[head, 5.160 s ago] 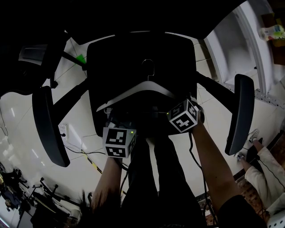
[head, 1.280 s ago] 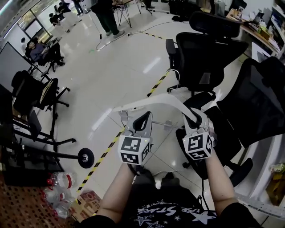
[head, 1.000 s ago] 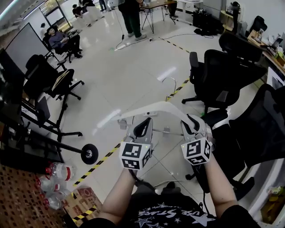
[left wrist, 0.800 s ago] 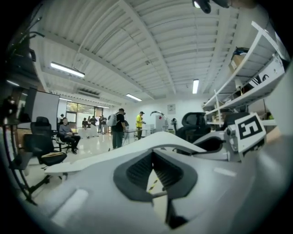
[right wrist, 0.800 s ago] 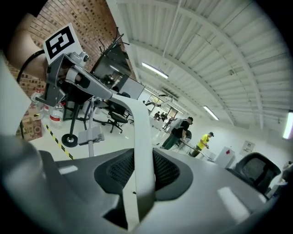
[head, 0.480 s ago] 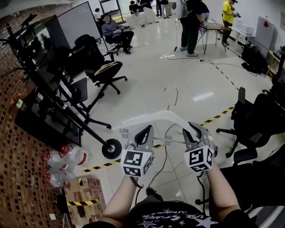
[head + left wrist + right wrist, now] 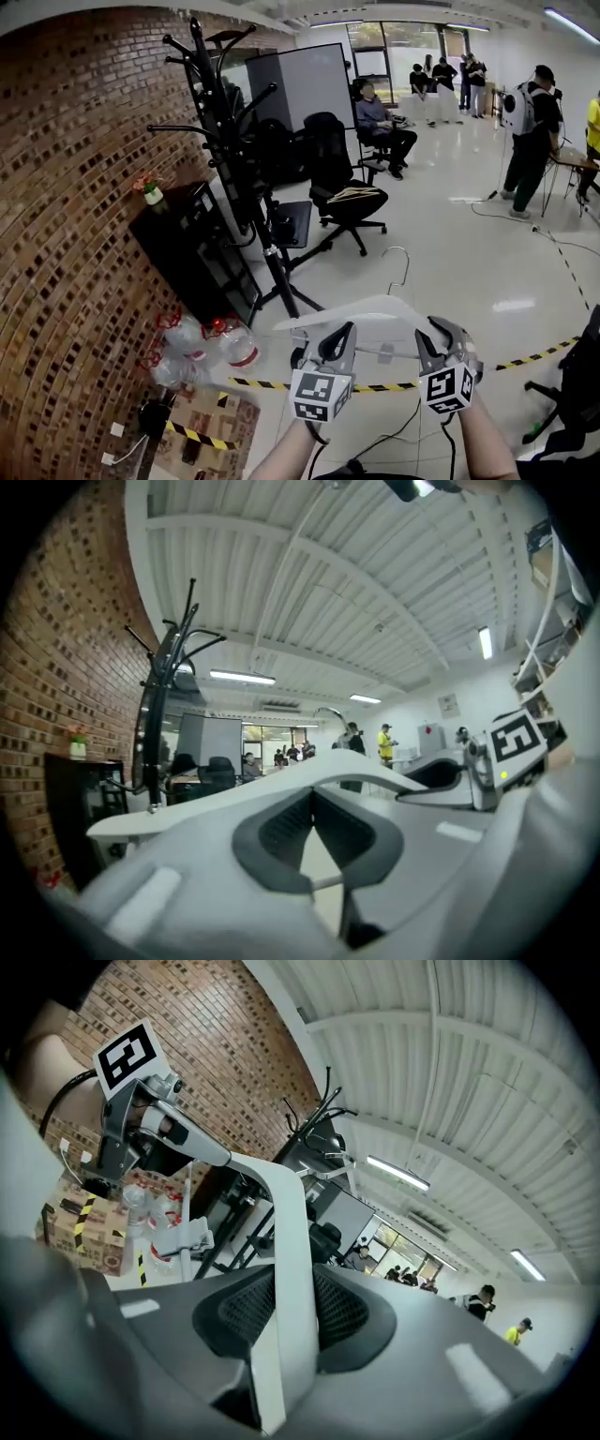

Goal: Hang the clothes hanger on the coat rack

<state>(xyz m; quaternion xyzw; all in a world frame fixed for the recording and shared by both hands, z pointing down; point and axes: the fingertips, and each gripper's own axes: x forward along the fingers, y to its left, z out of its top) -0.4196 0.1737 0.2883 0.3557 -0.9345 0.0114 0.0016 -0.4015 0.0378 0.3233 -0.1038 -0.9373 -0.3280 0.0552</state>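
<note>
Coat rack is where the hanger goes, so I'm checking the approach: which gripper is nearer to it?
Left. The left gripper grips the white clothes hanger at the end toward the coat rack; the right gripper grips its far end.

The white plastic clothes hanger (image 7: 361, 305) lies crosswise at my 12 o'clock, one arm in my left gripper (image 7: 330, 339), the other in my right gripper (image 7: 439, 339). The black metal coat rack (image 7: 246, 187) stands beyond at 10 o'clock, beside the red brick wall (image 7: 66, 234) at 9. Clear plastic bottles (image 7: 202, 342) lie near its foot. The black swivel office chair (image 7: 330, 155) stands behind the hanger, right of the rack.
</note>
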